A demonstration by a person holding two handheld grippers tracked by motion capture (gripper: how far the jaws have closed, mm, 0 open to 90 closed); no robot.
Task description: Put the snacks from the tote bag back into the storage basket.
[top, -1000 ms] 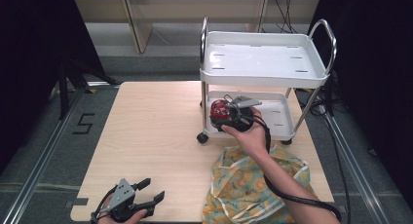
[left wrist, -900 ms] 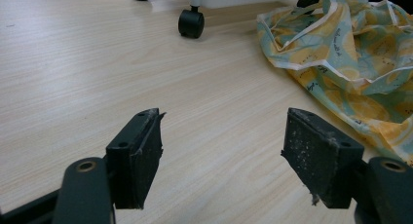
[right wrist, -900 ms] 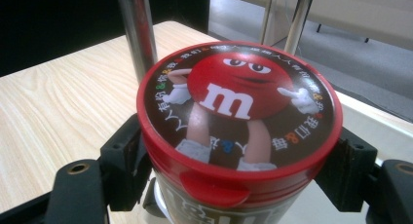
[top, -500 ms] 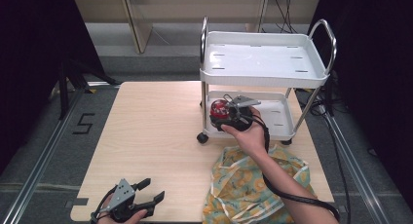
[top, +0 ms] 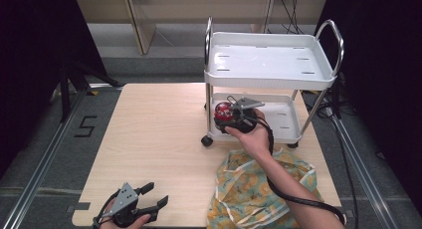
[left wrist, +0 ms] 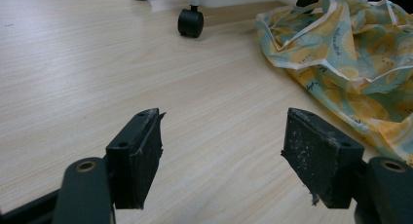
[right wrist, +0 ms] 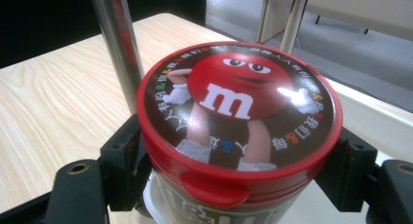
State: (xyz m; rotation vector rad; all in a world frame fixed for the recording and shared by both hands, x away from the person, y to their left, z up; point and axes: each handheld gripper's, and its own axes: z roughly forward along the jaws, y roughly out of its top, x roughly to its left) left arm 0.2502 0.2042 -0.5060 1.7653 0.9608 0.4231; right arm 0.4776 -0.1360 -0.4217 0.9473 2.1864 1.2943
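- Right gripper (top: pixel 230 120): jaws clamped on the sides of a red-lidded candy jar (right wrist: pixel 238 136), held upright at the cart's (top: pixel 268 77) lower shelf, likely so the jar can be set down level.
- Left gripper (top: pixel 149 204): jaws spread, empty, resting low at the counter's (top: pixel 159 129) near edge, seemingly idle.
- Patterned cloth bag (top: pixel 249 189): crumpled beside the cart.

the candy tub (right wrist: pixel 238 131) is cut off by the bottom edge in the right gripper view, its base and side print hidden; the small characters ringing its lid are too small to be read. in the high view, the patterned cloth (top: pixel 259 189) at 5 o'clock is partly hidden by a forearm and cropped below
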